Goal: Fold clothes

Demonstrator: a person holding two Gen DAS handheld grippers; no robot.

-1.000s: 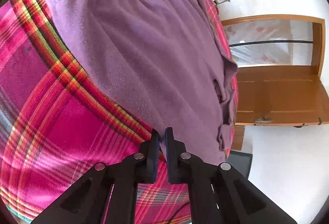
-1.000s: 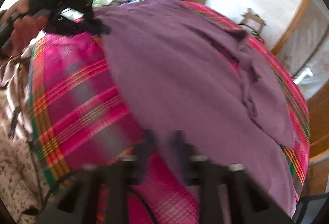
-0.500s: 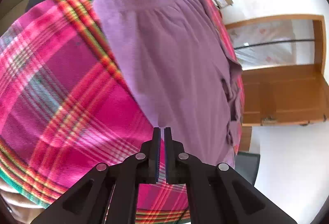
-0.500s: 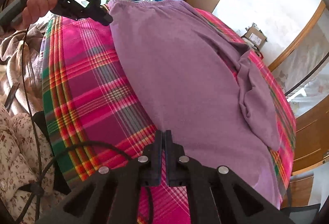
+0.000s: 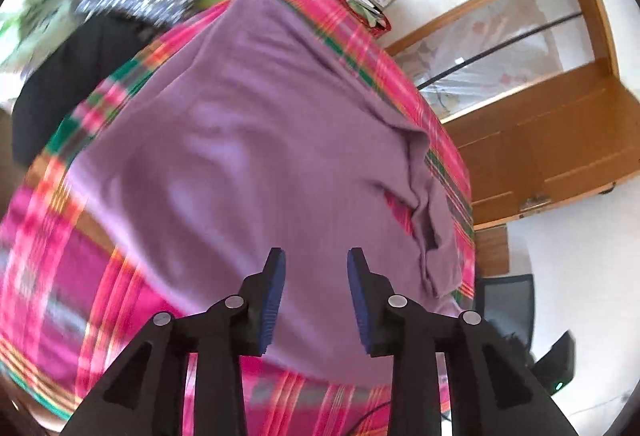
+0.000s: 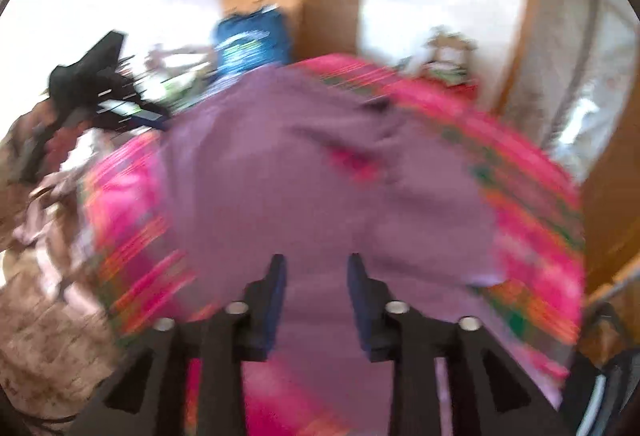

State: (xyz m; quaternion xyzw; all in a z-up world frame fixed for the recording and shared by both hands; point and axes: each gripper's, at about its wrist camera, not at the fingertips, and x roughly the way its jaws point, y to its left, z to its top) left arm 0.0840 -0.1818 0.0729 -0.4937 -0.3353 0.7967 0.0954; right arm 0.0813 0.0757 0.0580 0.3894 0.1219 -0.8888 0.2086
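Two grippers are seen above one purple garment, which is spread over a pink plaid cloth covering the worktop. The left gripper is held with its fingers spread apart and nothing between them; the right gripper is likewise parted and empty, poised over the near part of the garment. The right wrist view is heavily blurred, so fine detail there cannot be told.

The garment appears soft, fleecy and light. It can be expected to drape and sag once lifted, and to drag on the plaid cloth rather than slide freely. One side is bunched into wrinkles, with a slit of plaid showing through; the rest lies fairly flat. Whether a fold has already been laid cannot be settled from these views.

A hold is best taken at an edge or corner, where one layer can be pinched cleanly. The bunched side is better smoothed than gripped.
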